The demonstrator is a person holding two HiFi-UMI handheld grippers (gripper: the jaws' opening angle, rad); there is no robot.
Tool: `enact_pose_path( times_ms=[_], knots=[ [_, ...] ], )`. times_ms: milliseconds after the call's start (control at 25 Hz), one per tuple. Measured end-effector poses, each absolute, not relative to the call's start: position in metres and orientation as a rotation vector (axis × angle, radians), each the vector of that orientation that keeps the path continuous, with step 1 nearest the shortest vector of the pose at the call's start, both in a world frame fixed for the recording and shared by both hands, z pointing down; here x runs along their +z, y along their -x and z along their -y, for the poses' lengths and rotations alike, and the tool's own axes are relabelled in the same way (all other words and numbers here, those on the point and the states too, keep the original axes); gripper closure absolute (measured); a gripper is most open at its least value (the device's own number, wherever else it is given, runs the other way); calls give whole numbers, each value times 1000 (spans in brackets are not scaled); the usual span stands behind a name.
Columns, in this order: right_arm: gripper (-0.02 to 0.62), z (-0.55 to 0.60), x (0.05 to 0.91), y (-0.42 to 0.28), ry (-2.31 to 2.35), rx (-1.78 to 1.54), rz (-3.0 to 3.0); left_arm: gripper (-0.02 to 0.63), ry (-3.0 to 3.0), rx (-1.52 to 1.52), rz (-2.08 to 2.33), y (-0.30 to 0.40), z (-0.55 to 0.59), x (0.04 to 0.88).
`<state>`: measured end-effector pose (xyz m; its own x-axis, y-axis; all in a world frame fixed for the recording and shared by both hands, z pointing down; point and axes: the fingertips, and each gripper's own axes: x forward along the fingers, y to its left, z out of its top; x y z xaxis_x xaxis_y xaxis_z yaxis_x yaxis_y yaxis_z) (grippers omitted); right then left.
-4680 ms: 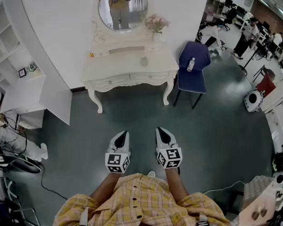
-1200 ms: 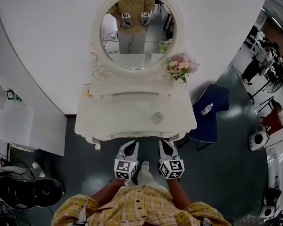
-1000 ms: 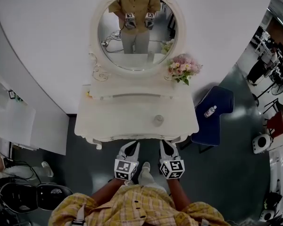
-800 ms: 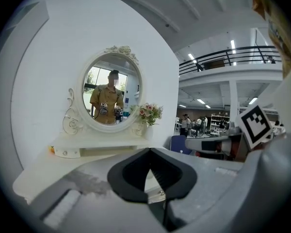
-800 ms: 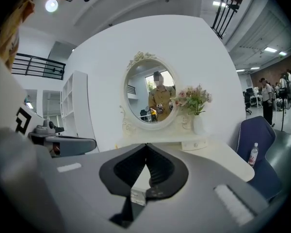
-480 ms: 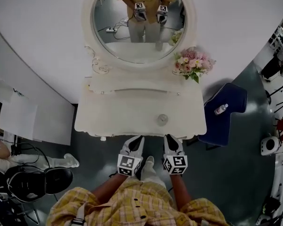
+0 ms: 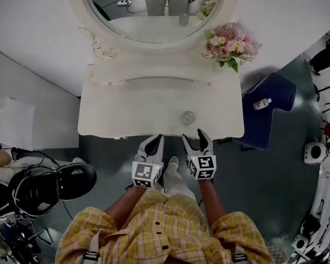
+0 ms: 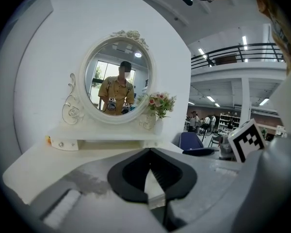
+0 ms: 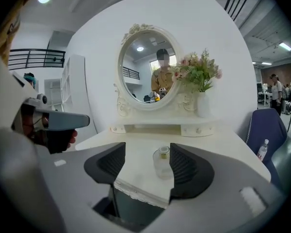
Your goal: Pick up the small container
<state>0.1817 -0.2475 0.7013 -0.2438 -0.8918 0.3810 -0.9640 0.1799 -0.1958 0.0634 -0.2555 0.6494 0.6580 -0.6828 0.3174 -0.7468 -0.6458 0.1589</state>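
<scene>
The small container (image 7: pixel 188 117) is a clear glass jar with a round lid, standing near the front edge of the white dressing table (image 7: pixel 115 114). My right gripper (image 7: pixel 195 137) hovers at that front edge, just short of the jar. Its jaws have just been opening and now stand open with nothing pressed between them. In the right gripper view the jar (image 9: pixel 161 163) shows ahead, between the open right gripper's (image 9: pixel 146 152) pads and closer to the right one. My left gripper (image 7: pixel 155 140) is beside it at the table edge, shut and empty; its tips (image 8: pixel 149 150) meet.
An oval mirror (image 7: pixel 154 10) and a vase of pink flowers (image 7: pixel 231 43) stand at the table's back. A blue chair (image 7: pixel 275 120) with a water bottle (image 7: pixel 262 103) is to the right. A black office chair (image 7: pixel 49 183) sits on the floor at the left.
Both grippers have come forward to the dressing table's front edge. The right gripper's jaws have opened; the left stays shut. The jar now lies just ahead of the right gripper.
</scene>
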Motion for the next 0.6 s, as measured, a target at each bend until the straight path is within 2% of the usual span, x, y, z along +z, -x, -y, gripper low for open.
enact_pose_path(
  times_ms=[200,600],
  knots=[
    [257,268,732,-187,-1775,606,2229,606,-2578,343,1148,-73,256,663],
    [202,308,779,-193,-1733,599,2164,606,-2527,360,1171,-76,258,681]
  ],
)
